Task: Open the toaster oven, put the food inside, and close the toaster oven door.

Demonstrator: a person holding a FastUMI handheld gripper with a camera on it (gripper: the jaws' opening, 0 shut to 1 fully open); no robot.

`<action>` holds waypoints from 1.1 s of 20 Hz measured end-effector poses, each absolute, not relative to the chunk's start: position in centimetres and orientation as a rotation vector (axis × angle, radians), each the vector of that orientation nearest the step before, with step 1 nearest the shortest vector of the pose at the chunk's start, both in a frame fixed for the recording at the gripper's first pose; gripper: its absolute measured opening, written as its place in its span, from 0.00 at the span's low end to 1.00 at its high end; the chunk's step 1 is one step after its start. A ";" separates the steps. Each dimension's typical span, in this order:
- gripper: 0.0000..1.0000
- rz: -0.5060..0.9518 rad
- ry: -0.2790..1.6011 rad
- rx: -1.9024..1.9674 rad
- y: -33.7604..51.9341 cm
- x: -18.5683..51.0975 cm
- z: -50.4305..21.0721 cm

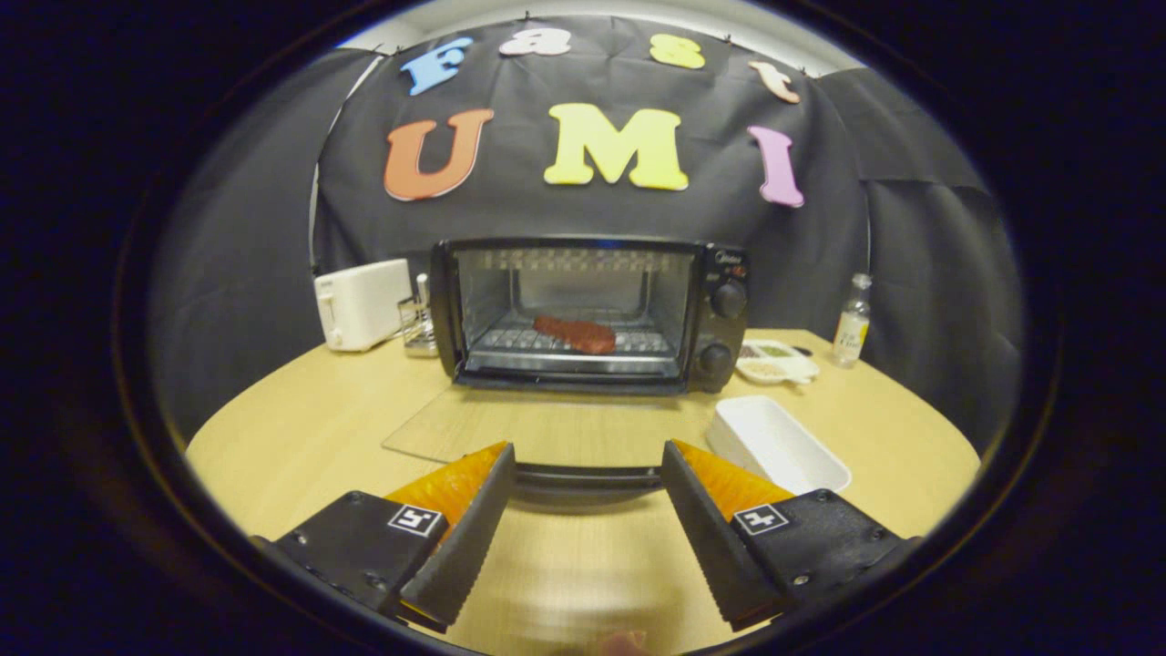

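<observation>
A black toaster oven point(592, 314) stands at the back of the wooden table with its glass door point(547, 428) folded down flat toward me. A reddish-brown piece of food point(574, 333) lies on the wire rack inside. The door's dark handle point(588, 476) runs across just between my fingertips. My gripper point(588, 460) is open, its two fingers spread to either side of the handle, with nothing pressed between them.
A white rectangular tray point(774, 444) sits on the table to the right of the open door. Behind it are a small divided dish point(774, 360) and a clear bottle point(853, 321). A white toaster point(360, 303) and a small glass holder point(419, 319) stand left of the oven.
</observation>
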State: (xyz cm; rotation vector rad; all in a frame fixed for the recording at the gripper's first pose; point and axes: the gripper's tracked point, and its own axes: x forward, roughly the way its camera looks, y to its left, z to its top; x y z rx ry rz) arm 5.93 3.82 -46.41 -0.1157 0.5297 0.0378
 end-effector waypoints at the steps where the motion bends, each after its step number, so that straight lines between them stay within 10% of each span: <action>1: 1.00 0.048 0.540 -0.114 4.2 5.8 -46.8; 22: 1.00 -0.005 0.521 -0.088 4.6 7.2 -48.1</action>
